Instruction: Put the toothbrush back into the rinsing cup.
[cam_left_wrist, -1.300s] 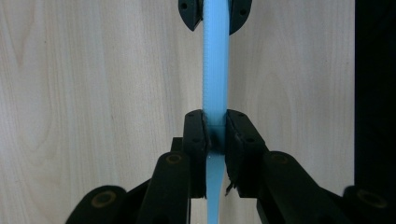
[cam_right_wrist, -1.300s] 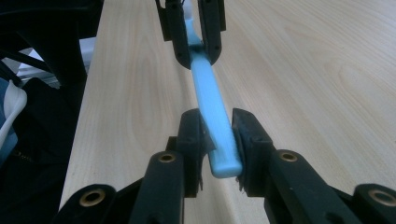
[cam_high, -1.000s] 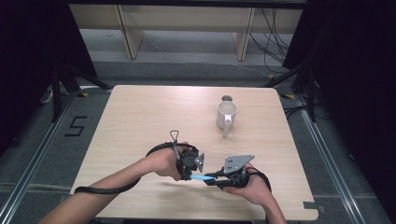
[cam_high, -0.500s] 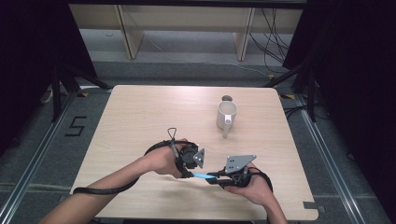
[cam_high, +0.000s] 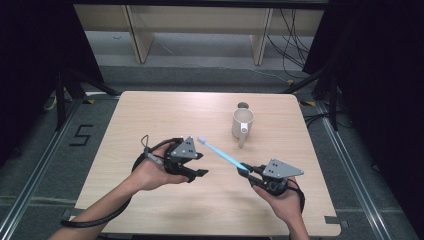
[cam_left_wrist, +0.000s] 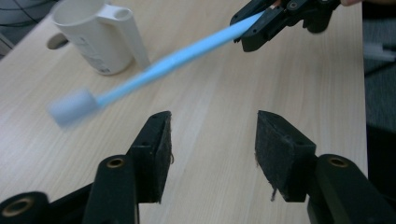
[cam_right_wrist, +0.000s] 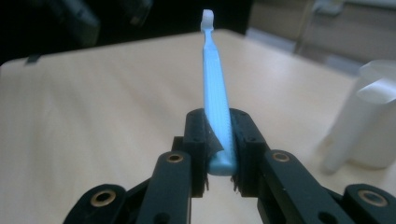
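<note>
Table: a light wooden table (cam_high: 150, 120) with rounded corners. The near half has much bare wood around the hands. The far left part is bare too.
Edges: the left gripper is a little way in from the left edge. The right gripper is near the front right part of the table, in from both edges. The mug is in the far right part, in from the back edge.
Left gripper: the left gripper (cam_high: 197, 165) is in the person's left hand (cam_high: 150, 172). Its two black jaws stand wide apart with nothing between them. In the left gripper view (cam_left_wrist: 210, 144) bare wood shows in the gap.
Right gripper: the right gripper (cam_high: 245, 172) is in the person's right hand (cam_high: 282, 197). Its jaws are closed tight on the thick end of a blue toothbrush (cam_high: 220, 152). The right gripper view (cam_right_wrist: 219, 154) shows the handle pinched between the pads.
Toothbrush: it is up off the table and sticks out from the right gripper toward the far left. Its white brush head is in the air between the two grippers, just beyond the left gripper's open jaws and not touching them.
Mug: a white mug (cam_high: 242, 124) stands upright, handle facing the person. It is well apart from both grippers.
Hole: a small round hole (cam_high: 243, 105) in the table is just behind the mug.
Count: two grippers, one toothbrush, one mug, one table.
</note>
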